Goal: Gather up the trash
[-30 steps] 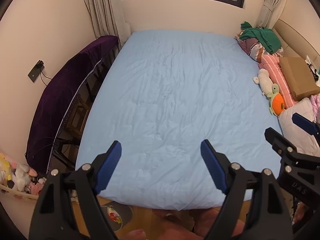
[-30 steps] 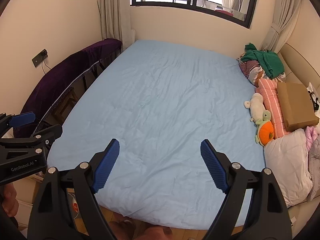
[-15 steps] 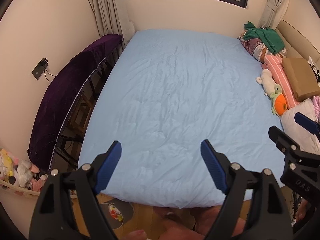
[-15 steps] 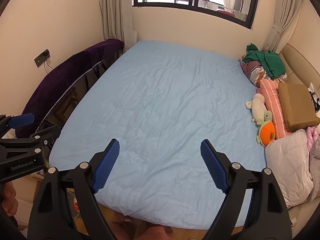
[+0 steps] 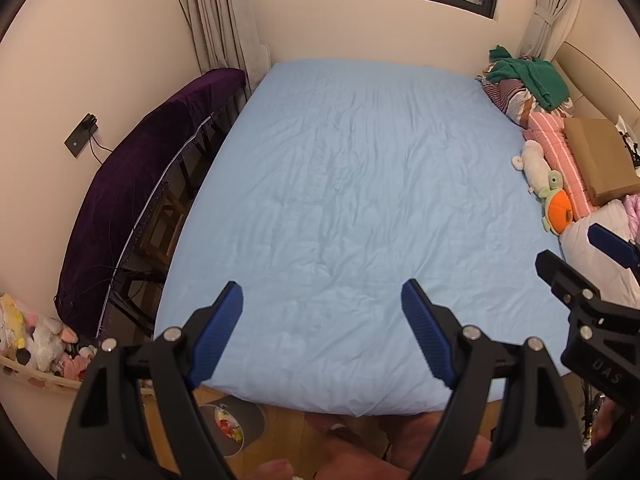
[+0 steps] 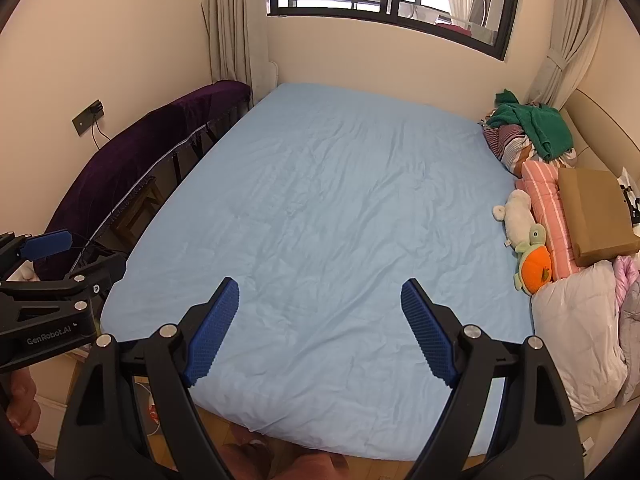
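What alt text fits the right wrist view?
Open right gripper hangs over a bare light-blue bed, holding nothing. Plush toys, pillows and a cardboard box line its right edge; the left gripper shows at left.

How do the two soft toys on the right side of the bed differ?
The pale white plush animal is one plain colour and lies nearer the window; the green turtle plush with an orange shell is two-coloured and lies nearer the white pillow. Both rest on the light blue bedsheet, beside the pink striped pillow.
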